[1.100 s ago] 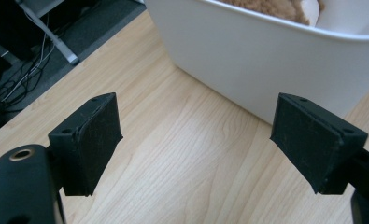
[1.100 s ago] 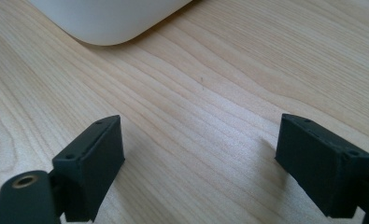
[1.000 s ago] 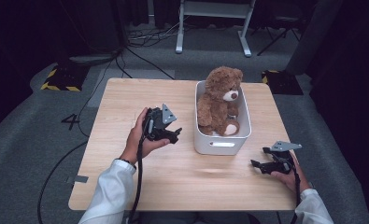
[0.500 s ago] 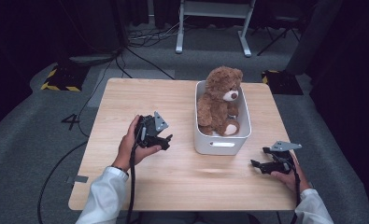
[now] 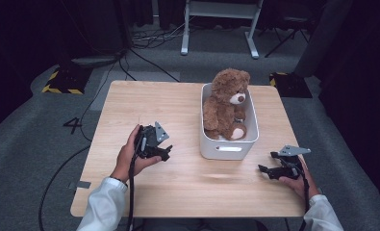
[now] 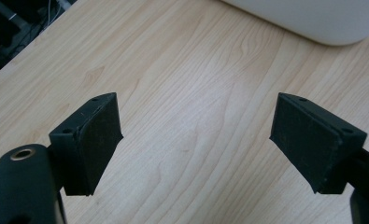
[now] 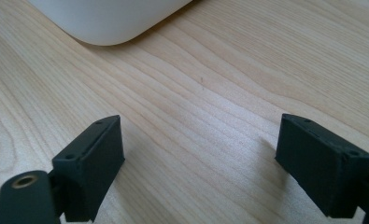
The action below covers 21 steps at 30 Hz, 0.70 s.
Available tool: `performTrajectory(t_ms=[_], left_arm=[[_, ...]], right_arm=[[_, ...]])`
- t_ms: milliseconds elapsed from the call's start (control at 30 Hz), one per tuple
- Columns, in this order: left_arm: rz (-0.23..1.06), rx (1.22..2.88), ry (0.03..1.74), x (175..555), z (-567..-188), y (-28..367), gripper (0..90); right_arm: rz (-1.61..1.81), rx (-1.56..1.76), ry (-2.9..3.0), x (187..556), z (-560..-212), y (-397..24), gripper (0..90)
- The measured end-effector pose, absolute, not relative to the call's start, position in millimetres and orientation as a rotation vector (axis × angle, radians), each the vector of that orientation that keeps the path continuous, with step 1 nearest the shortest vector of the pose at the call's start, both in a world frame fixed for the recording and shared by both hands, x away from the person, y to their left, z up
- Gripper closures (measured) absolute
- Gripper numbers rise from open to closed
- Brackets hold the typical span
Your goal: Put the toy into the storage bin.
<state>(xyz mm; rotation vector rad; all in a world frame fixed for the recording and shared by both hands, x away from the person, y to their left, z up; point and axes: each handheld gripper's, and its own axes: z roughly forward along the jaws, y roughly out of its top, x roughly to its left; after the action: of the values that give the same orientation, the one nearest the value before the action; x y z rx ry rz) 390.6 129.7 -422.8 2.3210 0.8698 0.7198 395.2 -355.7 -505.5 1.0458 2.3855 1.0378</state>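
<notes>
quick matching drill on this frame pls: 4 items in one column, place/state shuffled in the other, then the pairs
Items:
1. teddy bear
2. white bin
3. left gripper
4. right gripper

Place/state:
A. open, at the table's right front edge
B. sitting upright in the bin
C. open, left of the bin, over bare wood
D. on the table, right of centre

Pairs: 1-B, 2-D, 3-C, 4-A

Bright table [image 5: 187, 187], dark surroundings, soft focus

A dark recording studio: black curtains [image 5: 29, 29], floor cables [image 5: 149, 41], hazard-taped plates [image 5: 62, 82].
</notes>
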Motion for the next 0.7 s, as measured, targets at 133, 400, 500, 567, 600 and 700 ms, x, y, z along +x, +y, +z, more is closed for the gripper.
performTrajectory(t_ms=[133,400,500,567,600,700], left_arm=[[0.714,2.336,0.876,387,-429,133,16.4],[0.687,2.377,0.879,381,-446,140,16.4],[0.679,2.388,0.883,379,-452,142,16.5],[0.669,2.383,0.882,377,-455,143,16.6],[0.661,2.387,0.884,377,-456,144,16.6],[0.638,2.381,0.894,375,-461,147,16.6]], right_arm=[[1.037,1.043,2.387,395,-505,-356,14.9],[1.037,1.043,2.387,395,-505,-356,14.9],[1.037,1.043,2.386,395,-505,-356,14.9],[1.038,1.045,2.385,395,-506,-356,14.9],[1.038,1.045,2.385,395,-506,-356,14.9],[1.037,1.043,2.387,395,-505,-356,14.9]])
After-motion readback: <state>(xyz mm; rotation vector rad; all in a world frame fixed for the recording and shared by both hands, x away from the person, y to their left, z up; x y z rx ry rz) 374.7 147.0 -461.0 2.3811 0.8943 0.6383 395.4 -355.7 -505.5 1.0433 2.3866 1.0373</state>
